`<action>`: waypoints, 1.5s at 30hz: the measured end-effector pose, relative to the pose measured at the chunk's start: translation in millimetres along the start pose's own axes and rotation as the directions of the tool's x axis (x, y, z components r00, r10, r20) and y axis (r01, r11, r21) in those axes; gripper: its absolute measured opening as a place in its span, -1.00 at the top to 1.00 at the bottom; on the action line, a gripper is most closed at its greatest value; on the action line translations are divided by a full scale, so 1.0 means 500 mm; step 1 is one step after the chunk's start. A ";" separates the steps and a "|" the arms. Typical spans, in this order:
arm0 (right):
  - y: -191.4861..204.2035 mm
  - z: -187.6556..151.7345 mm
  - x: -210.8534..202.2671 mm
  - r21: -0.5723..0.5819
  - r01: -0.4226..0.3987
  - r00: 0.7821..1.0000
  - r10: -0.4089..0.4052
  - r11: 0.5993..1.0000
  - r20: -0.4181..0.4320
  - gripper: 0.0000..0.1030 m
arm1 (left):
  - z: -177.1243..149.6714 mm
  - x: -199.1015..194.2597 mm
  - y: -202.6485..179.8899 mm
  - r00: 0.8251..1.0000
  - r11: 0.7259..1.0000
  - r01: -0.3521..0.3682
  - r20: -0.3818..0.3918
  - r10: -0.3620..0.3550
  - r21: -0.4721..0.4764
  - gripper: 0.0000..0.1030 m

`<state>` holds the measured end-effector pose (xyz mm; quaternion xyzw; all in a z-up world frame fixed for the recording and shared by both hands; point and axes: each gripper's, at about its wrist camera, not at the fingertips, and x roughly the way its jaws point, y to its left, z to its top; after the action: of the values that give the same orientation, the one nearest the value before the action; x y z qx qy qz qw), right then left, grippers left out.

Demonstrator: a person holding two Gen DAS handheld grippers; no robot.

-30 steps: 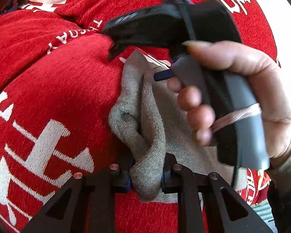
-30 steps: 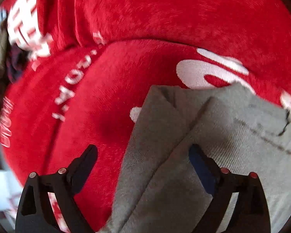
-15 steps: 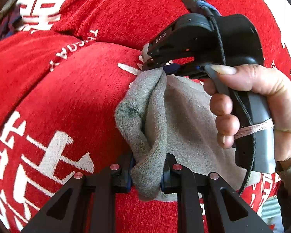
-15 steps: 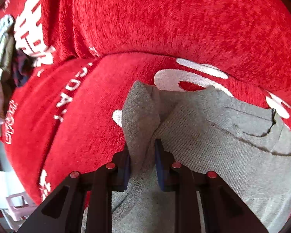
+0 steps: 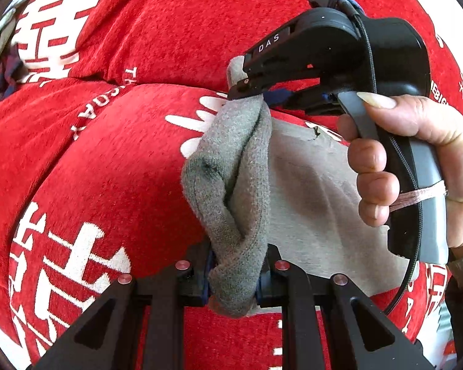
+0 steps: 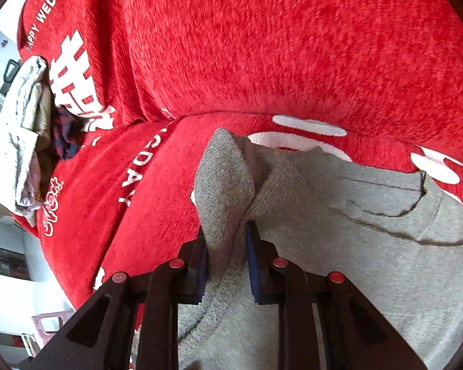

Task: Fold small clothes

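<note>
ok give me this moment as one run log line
step: fold small clothes | left hand-held gripper: shut on grey garment | right hand-held gripper: shut on grey garment | surface: red blanket

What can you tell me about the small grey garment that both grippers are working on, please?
The grey garment is a small knitted piece, soft and slightly fuzzy, with a seamed edge and a dark smudge on one bunched fold. It lies partly spread on the red cloth with white lettering. One edge is gathered into a thick roll, pinched at one end by the left gripper and at the other by the right gripper, so that edge is raised off the cloth.
</note>
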<state>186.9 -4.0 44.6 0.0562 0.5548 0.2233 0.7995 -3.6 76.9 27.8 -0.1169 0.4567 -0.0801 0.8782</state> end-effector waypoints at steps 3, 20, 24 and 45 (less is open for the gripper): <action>-0.011 -0.002 -0.019 -0.007 -0.012 1.000 0.012 1.000 0.013 0.54 | 0.005 -0.003 -0.021 1.000 1.000 -0.016 0.002 0.016 0.026 0.59; -0.129 -0.006 -0.134 0.018 -0.097 0.993 0.096 0.995 0.067 0.54 | 0.018 -0.032 -0.184 0.997 0.978 -0.073 0.037 0.067 0.196 0.59; -0.157 -0.009 -0.158 0.018 -0.098 0.992 0.097 0.995 0.076 0.54 | 0.019 -0.034 -0.222 0.997 0.970 -0.080 0.038 0.073 0.228 0.59; -0.332 -0.066 -0.268 -0.018 -0.146 0.982 0.147 0.989 0.117 0.54 | -0.041 -0.019 -0.474 0.988 0.875 -0.156 0.065 0.142 0.458 0.59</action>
<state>167.4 -213.6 91.5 0.1062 0.5000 0.2806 0.8124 -33.8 -150.7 89.8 0.1297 0.4193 -0.1170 0.8909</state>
